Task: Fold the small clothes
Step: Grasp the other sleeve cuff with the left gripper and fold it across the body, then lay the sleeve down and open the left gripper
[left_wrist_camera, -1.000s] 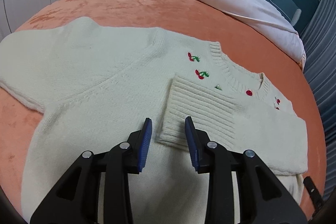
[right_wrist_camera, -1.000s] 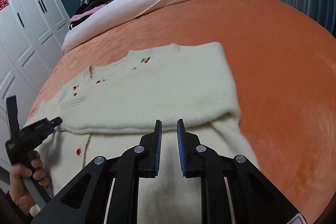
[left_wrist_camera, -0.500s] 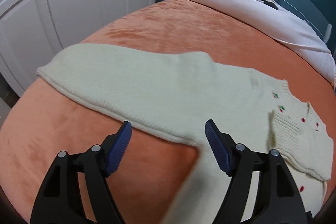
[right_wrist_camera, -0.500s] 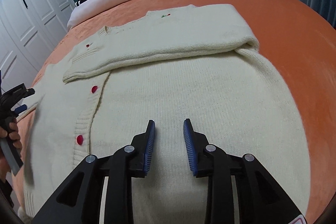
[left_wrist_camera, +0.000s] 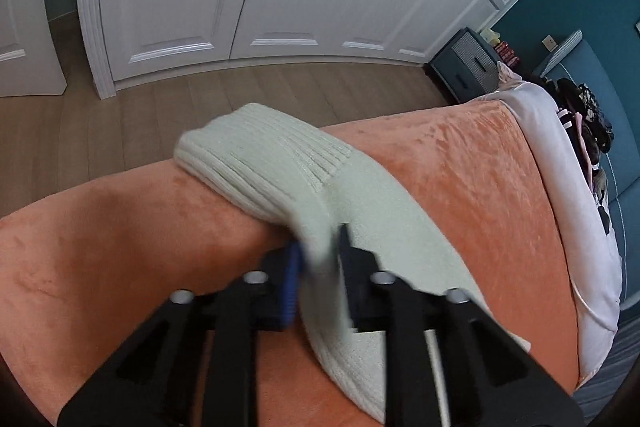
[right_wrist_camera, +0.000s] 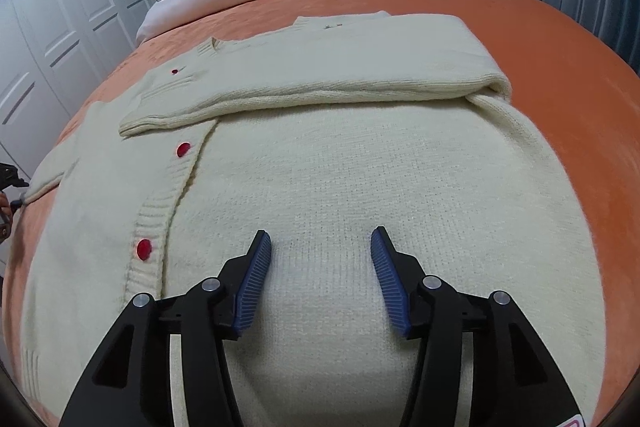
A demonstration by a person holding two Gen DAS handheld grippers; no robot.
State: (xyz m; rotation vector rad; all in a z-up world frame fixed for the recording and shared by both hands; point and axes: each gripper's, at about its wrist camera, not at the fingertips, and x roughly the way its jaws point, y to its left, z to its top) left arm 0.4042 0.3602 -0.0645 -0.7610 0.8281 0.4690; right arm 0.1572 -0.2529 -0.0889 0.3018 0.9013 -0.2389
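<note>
On the orange bed (right_wrist_camera: 560, 39) lies the cream cardigan (right_wrist_camera: 340, 155), one sleeve folded across; left gripper (left_wrist_camera: 318, 263) jaws, just closing, clench the other sleeve (left_wrist_camera: 280, 167) at nine o'clock; right gripper (right_wrist_camera: 320, 267) jaws have been opening, released.

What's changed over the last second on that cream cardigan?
The left gripper swung out to the unfolded sleeve and has just closed on it near the cuff. The right gripper has just been opening over the cardigan, nothing between its jaws. The other sleeve stays folded across.
</note>
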